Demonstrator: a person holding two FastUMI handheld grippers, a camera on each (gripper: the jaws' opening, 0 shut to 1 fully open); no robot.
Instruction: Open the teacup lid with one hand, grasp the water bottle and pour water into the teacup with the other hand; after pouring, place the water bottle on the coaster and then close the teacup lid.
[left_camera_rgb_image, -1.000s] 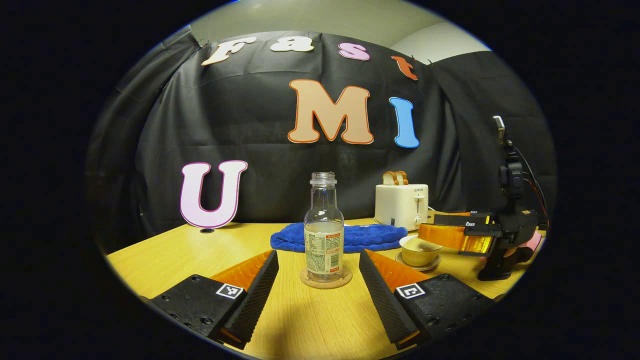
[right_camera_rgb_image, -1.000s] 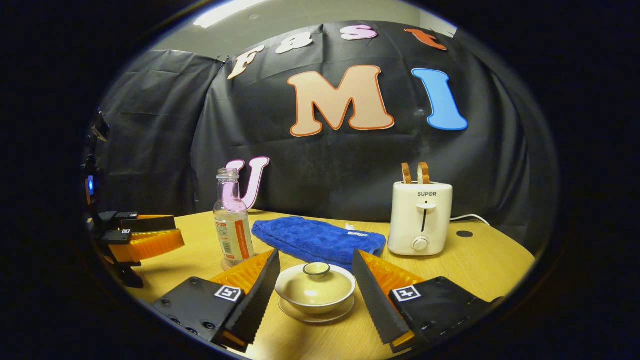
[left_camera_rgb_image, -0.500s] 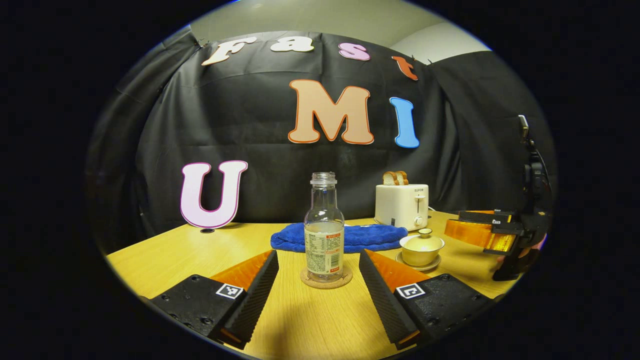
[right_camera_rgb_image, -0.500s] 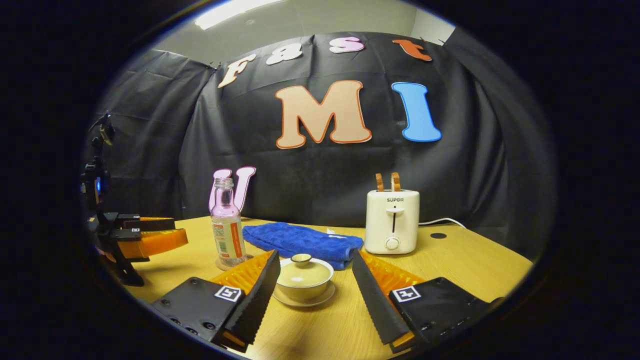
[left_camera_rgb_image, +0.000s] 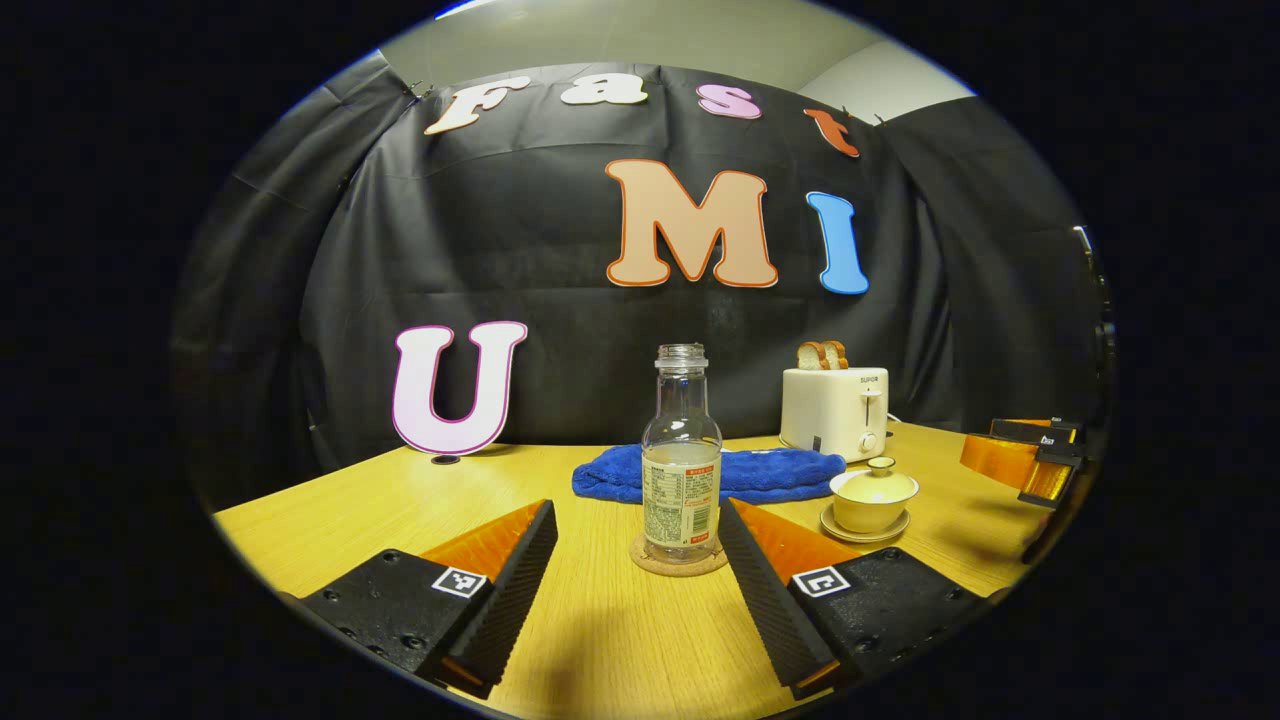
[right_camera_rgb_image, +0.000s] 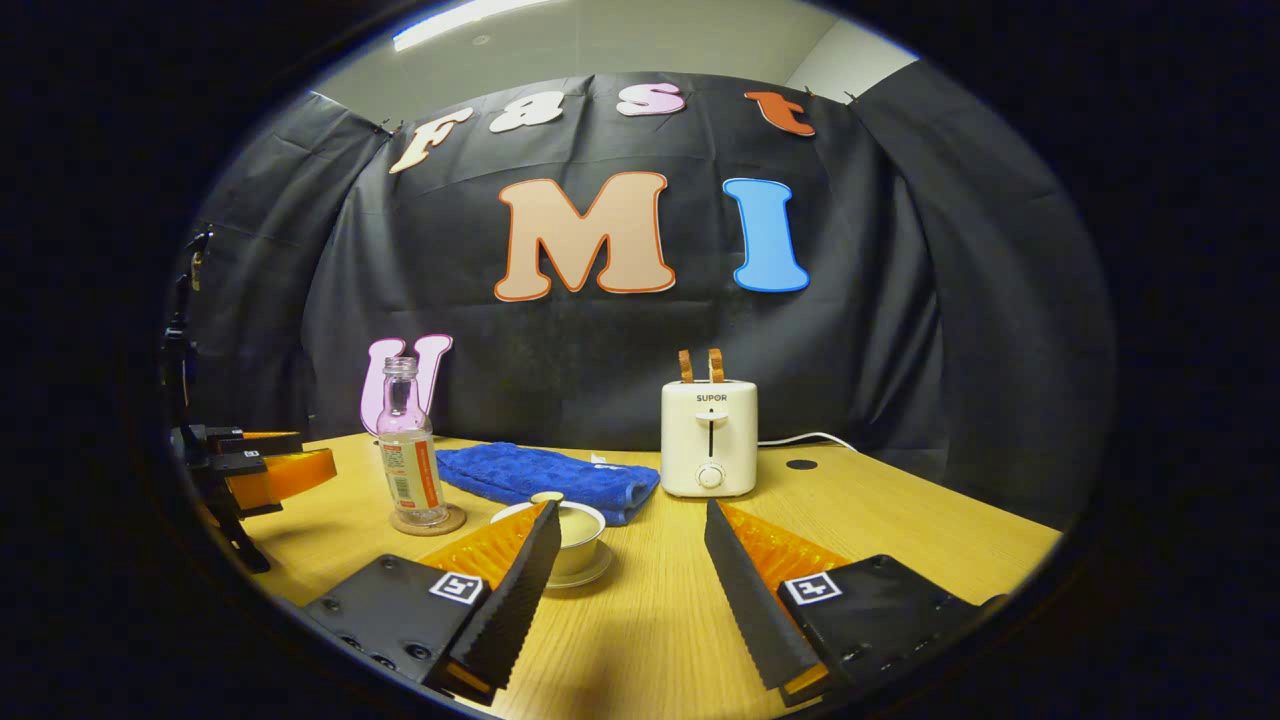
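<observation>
Water bottle (left_camera_rgb_image: 681, 462) upright on coaster (left_camera_rgb_image: 679, 558), teacup (left_camera_rgb_image: 874, 496) lidded

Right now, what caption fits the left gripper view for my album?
Open left gripper faces an uncapped water bottle on its coaster, with the lidded teacup nearby.

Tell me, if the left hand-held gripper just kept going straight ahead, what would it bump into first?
Most likely the water bottle, which stands upright on its coaster, roughly centred ahead of the open left hand-held gripper. The bottle sits slightly right of centre, so it might brush the right finger. The blue towel lies behind it.
</observation>
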